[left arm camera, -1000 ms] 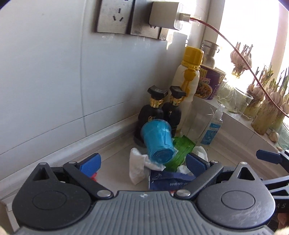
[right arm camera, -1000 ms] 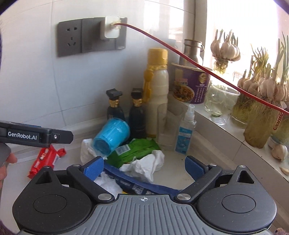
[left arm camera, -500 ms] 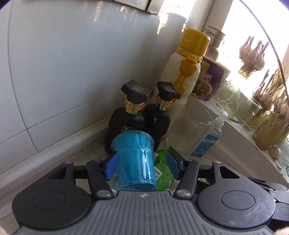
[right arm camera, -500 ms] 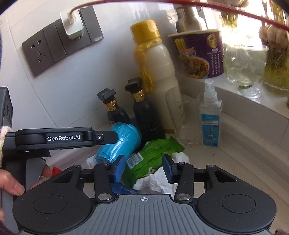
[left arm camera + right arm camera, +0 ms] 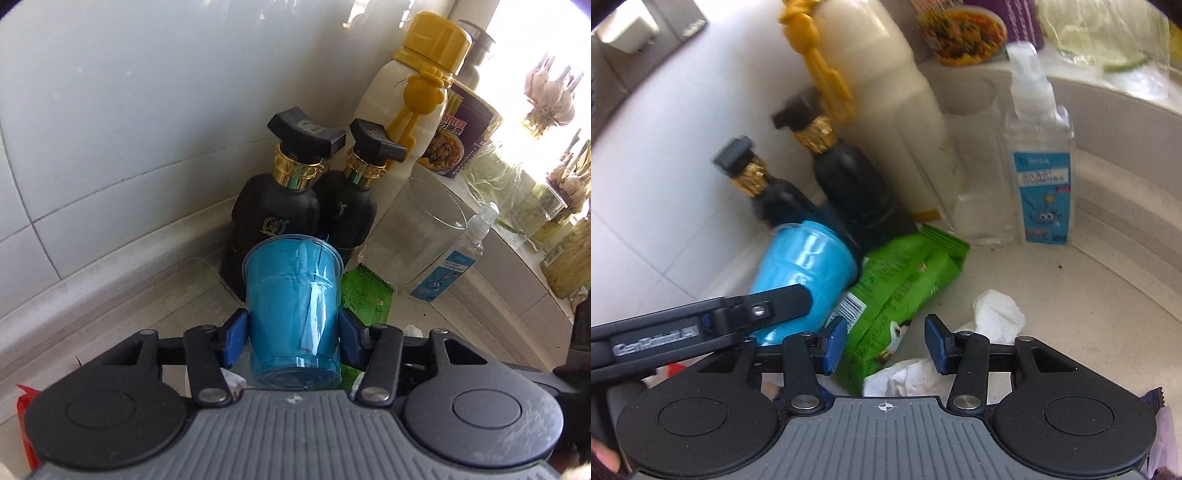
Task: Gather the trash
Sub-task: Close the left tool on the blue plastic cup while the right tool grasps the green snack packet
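Note:
A blue plastic cup lies on its side in a trash pile on the counter. My left gripper is shut on the blue cup, one blue pad on each side of it. In the right wrist view the cup lies left of a green snack wrapper. My right gripper stands half open around the wrapper's near end, with crumpled white tissue just right of it. Whether the pads touch the wrapper I cannot tell.
Two black pump bottles, a white bottle with a yellow cap, a clear glass and a spray bottle stand against the tiled wall. A red wrapper lies at the left. A noodle cup and garlic jars sit on the sill.
My left gripper moved in and closed on the blue cup. My right gripper moved forward and down over the green wrapper, its jaws narrowing from wide open.

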Demonstrator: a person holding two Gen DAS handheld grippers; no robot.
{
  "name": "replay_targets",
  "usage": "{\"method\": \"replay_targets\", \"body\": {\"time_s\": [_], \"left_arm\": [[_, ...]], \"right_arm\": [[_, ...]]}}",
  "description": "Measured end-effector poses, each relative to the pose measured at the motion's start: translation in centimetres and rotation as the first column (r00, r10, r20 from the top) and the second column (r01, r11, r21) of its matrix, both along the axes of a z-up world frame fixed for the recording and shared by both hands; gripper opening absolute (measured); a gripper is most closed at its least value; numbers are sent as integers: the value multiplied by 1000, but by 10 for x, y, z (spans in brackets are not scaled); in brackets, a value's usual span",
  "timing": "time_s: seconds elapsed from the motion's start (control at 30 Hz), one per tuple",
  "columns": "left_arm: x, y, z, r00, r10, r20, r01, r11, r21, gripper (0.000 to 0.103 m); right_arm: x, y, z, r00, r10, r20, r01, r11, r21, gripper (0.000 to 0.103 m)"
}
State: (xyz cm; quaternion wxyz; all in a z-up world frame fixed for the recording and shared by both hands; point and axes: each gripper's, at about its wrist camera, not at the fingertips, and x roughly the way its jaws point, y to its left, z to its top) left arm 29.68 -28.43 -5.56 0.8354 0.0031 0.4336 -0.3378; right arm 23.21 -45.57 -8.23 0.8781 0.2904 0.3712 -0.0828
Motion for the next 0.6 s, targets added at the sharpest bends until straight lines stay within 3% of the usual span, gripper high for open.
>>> {"method": "replay_targets", "body": {"time_s": [0.23,0.33,0.47,0.6], "left_arm": [[2,5,-2,999,29,-14,-30,999,-30,45],[1,9,1,999,38,-11,-38,998,-40,44],[-2,12,6,999,40,-5,-41,998,-52,43],[-7,16,13,999,39,-3,-39,997,-66,43]], "right_arm": [[-2,-7,-13,998,-47,48,42,994,96,44],[-5,-8,-14,995,-63,77,53,992,117,28],[-13,-9,-10,993,-75,93,64,992,108,16],[-25,-9,-1,988,-98,117,84,990,117,11]]}}
